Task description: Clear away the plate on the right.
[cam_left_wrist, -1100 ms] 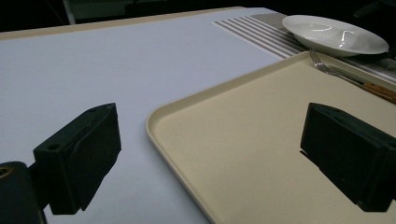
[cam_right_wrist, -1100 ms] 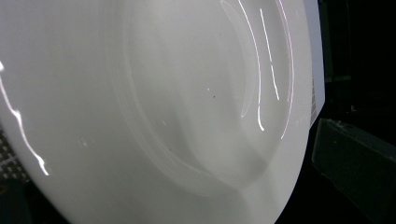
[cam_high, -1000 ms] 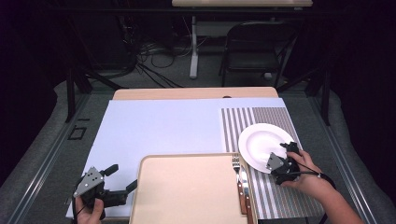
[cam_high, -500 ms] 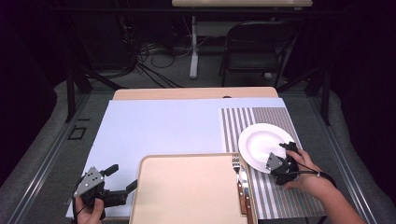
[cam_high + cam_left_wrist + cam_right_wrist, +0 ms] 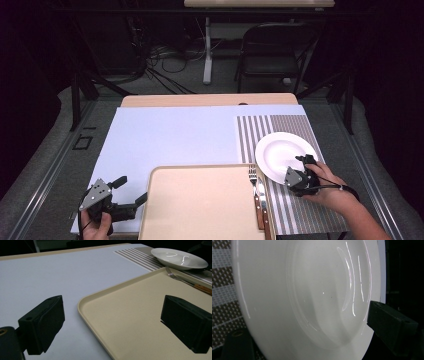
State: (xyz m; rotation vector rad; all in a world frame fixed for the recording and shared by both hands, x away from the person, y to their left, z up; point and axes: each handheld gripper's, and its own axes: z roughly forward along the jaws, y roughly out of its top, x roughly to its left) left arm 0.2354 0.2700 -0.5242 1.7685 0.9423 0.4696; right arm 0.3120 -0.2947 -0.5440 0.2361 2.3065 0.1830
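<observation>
High view: a round, glossy white plate (image 5: 284, 157) lies on a striped woven placemat (image 5: 305, 212) at the right of the pale blue table cover (image 5: 170, 135). The right gripper (image 5: 300, 175), in the person's right hand (image 5: 327, 187), sits at the plate's near rim, the forearm entering from the lower right. Its jaws have just been closing; whether the pads press on the rim cannot be told. A smooth beige tray (image 5: 205, 205) with rounded corners lies at the near edge; a fork and a wooden-handled knife (image 5: 259, 207) rest along its right side. The left gripper (image 5: 117, 197) is held low at the tray's left corner. Left gripper view: its matte black jaws stand wide, straddling the tray's raised lip (image 5: 86, 311), apart from it. Right gripper view: the plate's (image 5: 299, 295) shiny bowl lies close ahead, one black jaw just past its rim.
</observation>
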